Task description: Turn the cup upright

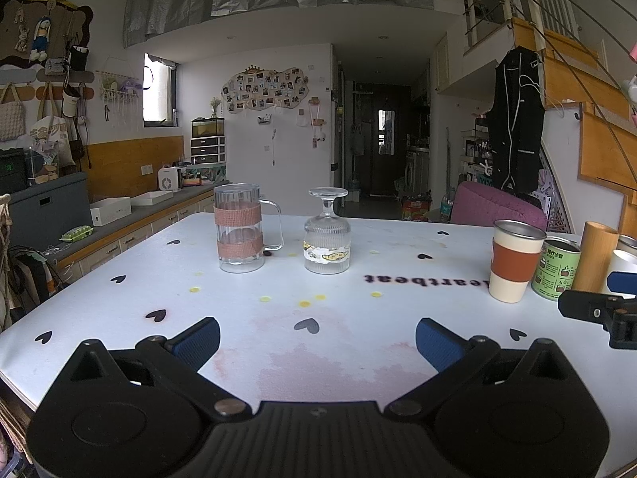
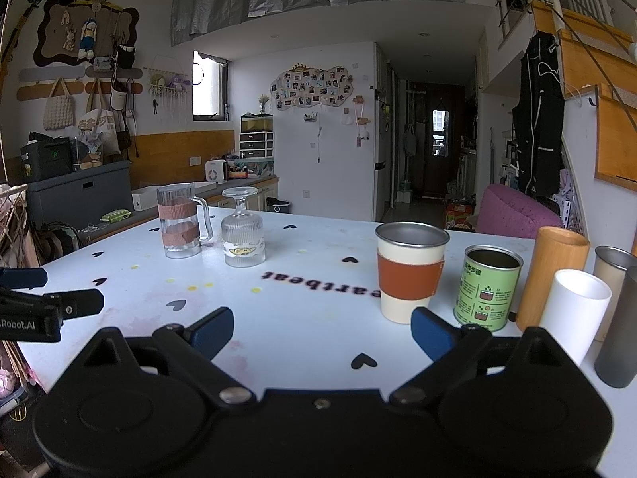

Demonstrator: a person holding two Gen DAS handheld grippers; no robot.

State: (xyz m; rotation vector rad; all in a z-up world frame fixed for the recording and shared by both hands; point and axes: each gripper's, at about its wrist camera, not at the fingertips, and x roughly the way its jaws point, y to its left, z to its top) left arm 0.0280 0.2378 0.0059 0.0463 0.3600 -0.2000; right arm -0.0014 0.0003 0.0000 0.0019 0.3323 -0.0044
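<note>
The room sits in soft, dimmish daylight from a small window (image 1: 158, 91) far ahead and left of the grippers; its pane is blown out white. The table (image 1: 247, 342) glows pale and even, with faint shadows under the glass cup (image 1: 327, 235) and mug (image 1: 239, 228). The hallway (image 2: 434, 151) straight ahead falls dark. Both fisheye views bend walls and railings near the edges, and the corners go black. The word printed on the table looks smeared. Near gripper bodies are underlit, nearly featureless black.

Glass mug (image 1: 239, 228), orange-sleeved cup (image 2: 411, 271), green tin (image 2: 489, 286) stand upright.
</note>
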